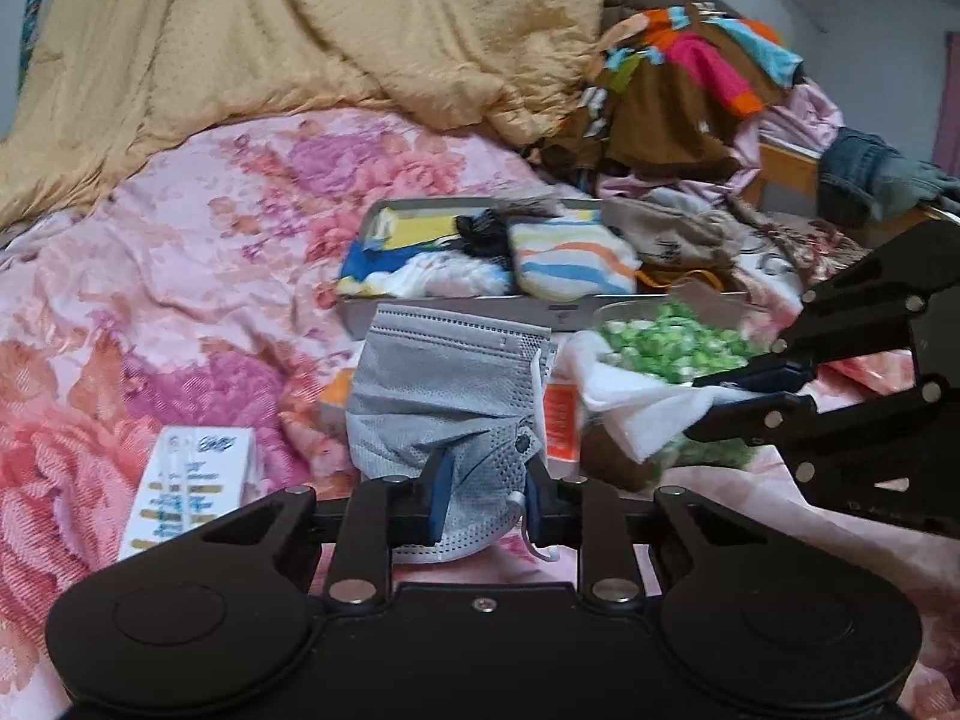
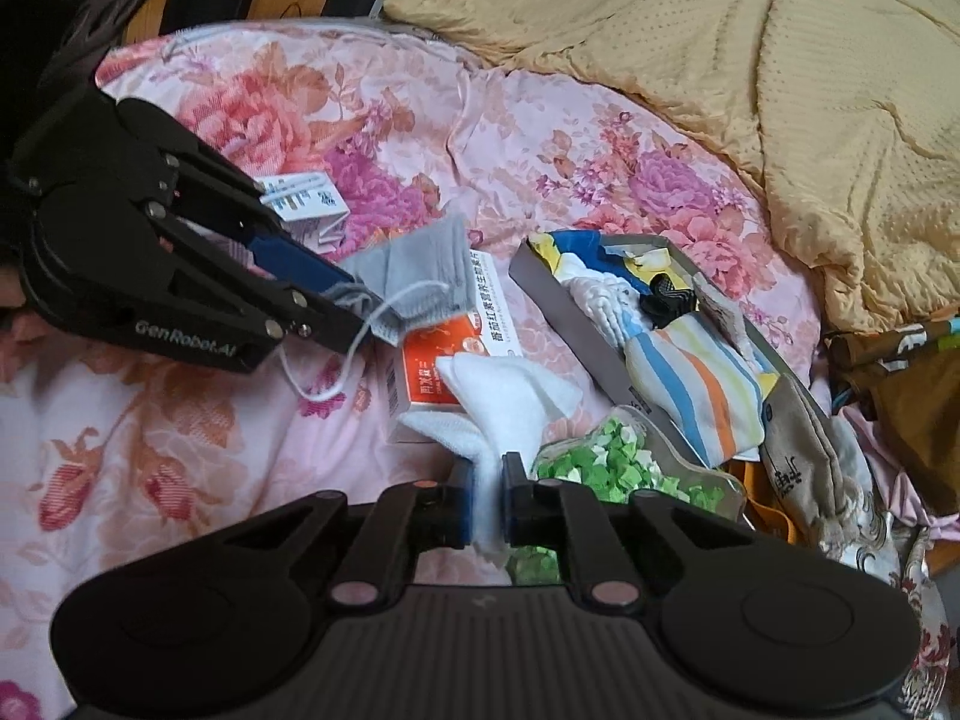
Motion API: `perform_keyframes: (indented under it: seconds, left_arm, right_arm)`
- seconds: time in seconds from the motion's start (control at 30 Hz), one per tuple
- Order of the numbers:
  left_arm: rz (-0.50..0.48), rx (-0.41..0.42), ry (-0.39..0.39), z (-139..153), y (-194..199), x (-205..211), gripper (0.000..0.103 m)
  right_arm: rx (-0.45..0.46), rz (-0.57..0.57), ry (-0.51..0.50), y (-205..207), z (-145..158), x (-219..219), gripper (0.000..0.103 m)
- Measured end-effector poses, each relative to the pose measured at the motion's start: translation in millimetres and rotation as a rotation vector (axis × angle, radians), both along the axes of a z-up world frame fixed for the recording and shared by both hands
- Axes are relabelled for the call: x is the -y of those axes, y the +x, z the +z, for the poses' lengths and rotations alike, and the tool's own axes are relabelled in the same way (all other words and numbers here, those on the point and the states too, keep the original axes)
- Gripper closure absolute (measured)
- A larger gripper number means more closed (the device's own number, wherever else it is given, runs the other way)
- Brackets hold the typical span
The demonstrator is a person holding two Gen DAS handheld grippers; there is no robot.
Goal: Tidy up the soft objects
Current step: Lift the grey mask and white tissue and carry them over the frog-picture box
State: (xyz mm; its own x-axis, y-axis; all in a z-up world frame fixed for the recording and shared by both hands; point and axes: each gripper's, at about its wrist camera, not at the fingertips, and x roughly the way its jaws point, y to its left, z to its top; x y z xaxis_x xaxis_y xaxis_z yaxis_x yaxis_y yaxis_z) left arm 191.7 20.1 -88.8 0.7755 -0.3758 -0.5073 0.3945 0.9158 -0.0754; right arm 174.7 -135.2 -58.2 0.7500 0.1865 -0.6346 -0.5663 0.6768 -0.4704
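My left gripper (image 1: 483,495) is shut on a grey face mask (image 1: 447,384) and holds it above the floral bedspread; it also shows in the right wrist view (image 2: 414,282). My right gripper (image 2: 487,495) is shut on a white sock (image 2: 504,402), which also shows in the left wrist view (image 1: 636,402). A grey metal tray (image 1: 456,306) lies ahead on the bed. It holds a striped sock (image 1: 570,261), a white cloth (image 1: 444,276), a black item and yellow-blue fabric. The tray (image 2: 570,324) lies to the right of the sock in the right wrist view.
A clear container of green and white pieces (image 2: 606,468) sits beside the tray. An orange-white medicine box (image 2: 444,354) lies under the sock. Another white box (image 1: 192,486) lies at the left. A tan quilt (image 1: 300,30) and piled clothes (image 1: 678,90) are behind.
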Motion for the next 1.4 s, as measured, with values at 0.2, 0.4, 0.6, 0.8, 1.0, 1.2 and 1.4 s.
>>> perform_keyframes:
  seconds: [0.2,0.4,0.6,0.8,1.0,1.2,1.4]
  left_arm:
    - [-0.078,-0.012,-0.046,4,-14,10,0.079]
    - [-0.099,-0.032,-0.046,5,-21,16,0.079]
    - [-0.129,-0.096,-0.113,8,-29,22,0.079]
    - [-0.147,-0.193,-0.253,12,-36,22,0.082]
    - [-0.083,-0.271,-0.293,9,-34,21,0.086]
    - [-0.079,-0.281,-0.228,4,-32,25,0.086]
    - [-0.126,-0.253,-0.234,9,-38,27,0.099]
  right_arm:
    - [0.018,-0.011,0.014,-16,7,12,0.093]
    - [0.023,-0.036,0.032,-32,9,30,0.093]
    - [0.035,-0.031,0.06,-51,14,42,0.093]
    - [0.052,-0.035,0.09,-68,20,53,0.093]
    - [0.046,-0.069,0.123,-75,21,68,0.093]
    - [0.033,-0.089,0.148,-77,17,74,0.094]
    - [0.052,-0.079,0.156,-81,22,76,0.094]
